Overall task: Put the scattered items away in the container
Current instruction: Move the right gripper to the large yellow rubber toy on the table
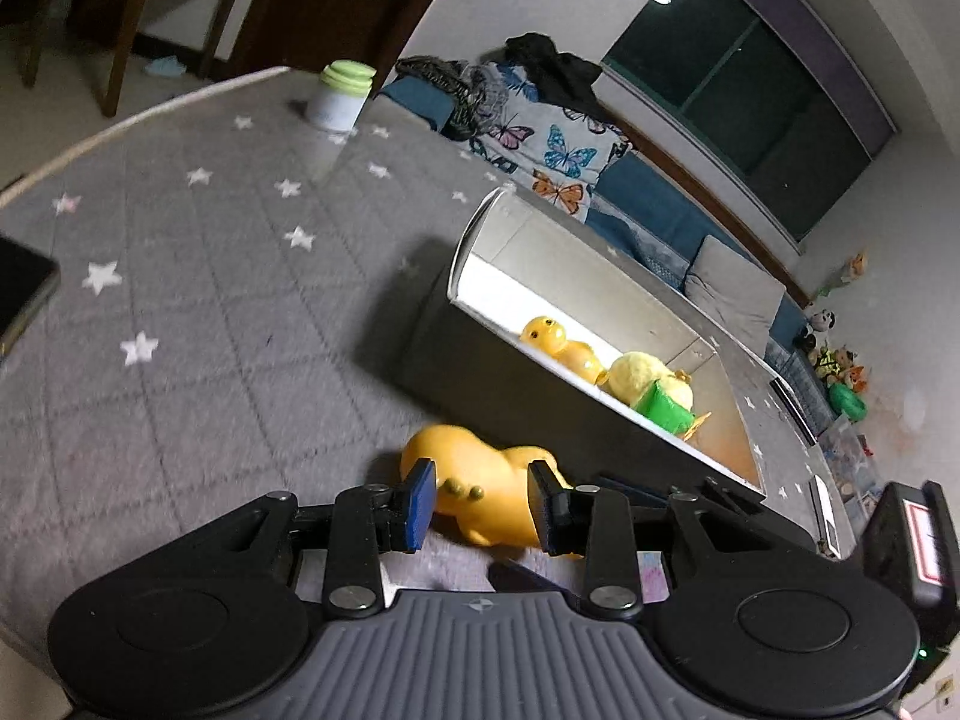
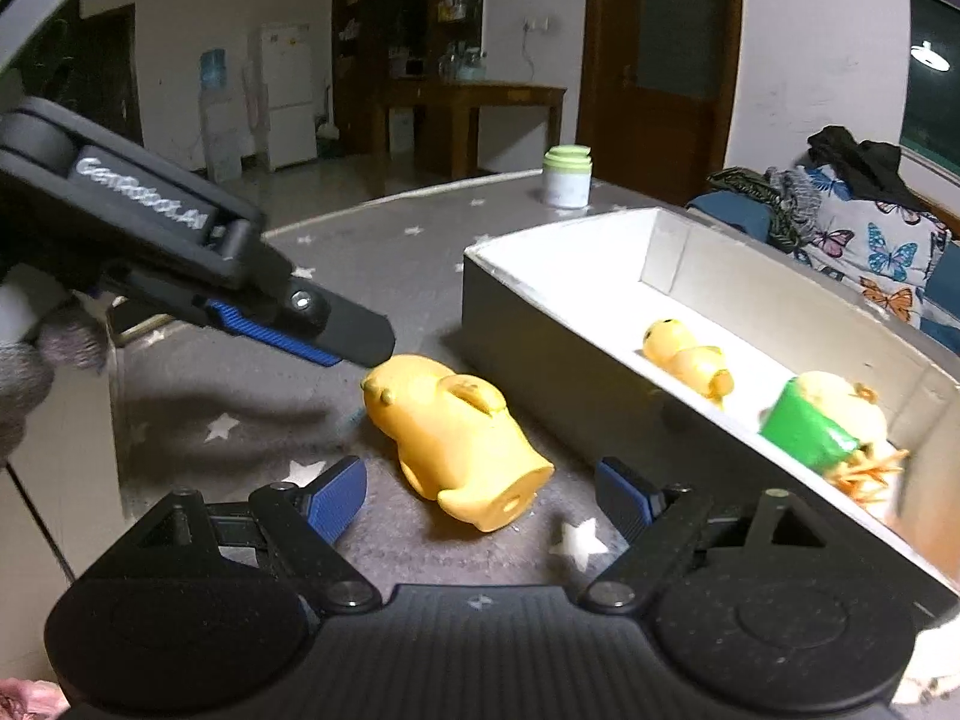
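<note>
**Yellow duck lies beside the box, both grippers near it**

A large yellow rubber duck toy (image 2: 453,435) lies on its side on the grey star-patterned mat (image 1: 180,312), just beside the long white cardboard box (image 2: 540,300). The left gripper (image 1: 482,504) has its blue pads spread on either side of the duck; whether they touch it cannot be told. The right gripper (image 2: 480,495) is spread wide, clear of the duck. Inside the box lie a smaller yellow duck (image 2: 690,357) and a yellow plush toy with a green part (image 2: 822,420).
</note>
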{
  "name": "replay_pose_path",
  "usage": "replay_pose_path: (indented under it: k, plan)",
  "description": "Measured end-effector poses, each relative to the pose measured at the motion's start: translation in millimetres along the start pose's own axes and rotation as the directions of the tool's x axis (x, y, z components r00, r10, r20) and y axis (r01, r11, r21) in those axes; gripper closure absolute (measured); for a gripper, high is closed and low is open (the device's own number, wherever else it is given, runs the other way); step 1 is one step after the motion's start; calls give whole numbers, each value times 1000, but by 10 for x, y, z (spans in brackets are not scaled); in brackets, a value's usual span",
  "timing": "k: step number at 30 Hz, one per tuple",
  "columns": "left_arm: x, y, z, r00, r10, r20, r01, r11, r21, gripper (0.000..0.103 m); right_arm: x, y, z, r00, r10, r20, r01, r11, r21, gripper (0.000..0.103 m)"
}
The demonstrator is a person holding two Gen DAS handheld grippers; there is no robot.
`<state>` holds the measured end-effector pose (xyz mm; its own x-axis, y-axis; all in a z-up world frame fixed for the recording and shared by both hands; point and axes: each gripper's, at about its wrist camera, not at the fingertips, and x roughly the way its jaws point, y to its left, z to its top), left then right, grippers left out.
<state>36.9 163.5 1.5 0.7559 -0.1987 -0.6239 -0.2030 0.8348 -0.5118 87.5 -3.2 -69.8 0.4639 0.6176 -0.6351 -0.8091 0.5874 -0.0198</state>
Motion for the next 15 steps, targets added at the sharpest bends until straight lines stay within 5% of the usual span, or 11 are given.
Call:
replay_pose_path:
  k: [15]
  plan:
    - [135, 162, -8, 1000, -11, -12, 10, 996, -87, 67, -28, 128, -13, 996, 83, -36, -83, 996, -8, 17]
